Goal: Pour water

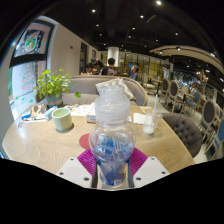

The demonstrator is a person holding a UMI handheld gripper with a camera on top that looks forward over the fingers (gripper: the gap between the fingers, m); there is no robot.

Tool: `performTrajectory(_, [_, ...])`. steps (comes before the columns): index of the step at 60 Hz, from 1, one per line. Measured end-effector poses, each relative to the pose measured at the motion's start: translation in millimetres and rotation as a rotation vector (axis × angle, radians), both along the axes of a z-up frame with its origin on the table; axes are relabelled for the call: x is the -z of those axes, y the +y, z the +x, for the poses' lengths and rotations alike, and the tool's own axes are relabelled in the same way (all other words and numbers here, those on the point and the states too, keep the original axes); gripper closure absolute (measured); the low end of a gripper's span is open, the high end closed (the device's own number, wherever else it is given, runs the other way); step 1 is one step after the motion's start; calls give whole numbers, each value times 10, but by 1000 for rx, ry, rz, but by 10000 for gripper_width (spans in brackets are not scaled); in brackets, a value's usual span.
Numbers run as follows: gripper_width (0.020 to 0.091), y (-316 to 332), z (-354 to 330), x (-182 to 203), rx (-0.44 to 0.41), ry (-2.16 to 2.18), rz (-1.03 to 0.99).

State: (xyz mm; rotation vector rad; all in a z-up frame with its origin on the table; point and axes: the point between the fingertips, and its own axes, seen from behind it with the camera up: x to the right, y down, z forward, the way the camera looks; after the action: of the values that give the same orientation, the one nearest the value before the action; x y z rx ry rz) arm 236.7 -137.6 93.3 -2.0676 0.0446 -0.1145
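- Clear plastic water bottle (112, 135) with a white cap stands upright between the two fingers, pink pads (88, 161) pressed against its lower sides; gripper (111, 163) reads as clamped on the bottle.
- Bottle position: above the near edge of the round light wooden table (40, 148). Cannot tell whether its base rests on the table or is lifted clear.
- Cap appears to be on; liquid level inside not legible.
- Likely receiver: small clear drinking glass (149, 122), beyond the bottle and to its right, on the table, apart from the bottle.
- Also on the table: pale green ceramic mug (63, 119) to the left, leafy potted plant (51, 87) behind it.
- Progress, judged: grasp achieved; no tilt and no stream visible. Remaining: carry to the receiver, open if capped, tilt, pour.
- People seated in the café background.
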Motion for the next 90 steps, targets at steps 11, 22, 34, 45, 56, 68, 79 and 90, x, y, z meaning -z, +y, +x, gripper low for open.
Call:
performTrajectory(11, [741,438,-52,-558,-32,-234,28])
performTrajectory(22, [742,1183,-102,-1165,-78,-605,55])
performTrajectory(34, [745,2005,-388,-1391,-180,-1167,21])
performTrajectory(45, [746,2476,-675,-1246,-283,-1677,-97])
performTrajectory(56, [747,2730,-927,-1067,-380,-2017,-167])
performTrajectory(68, [743,2784,-1174,-896,-461,-2122,-160])
performTrajectory(79, [744,2693,-1135,-964,-432,-1904,-128])
performTrajectory(90, [739,2418,-1088,-1247,-350,-1274,-11])
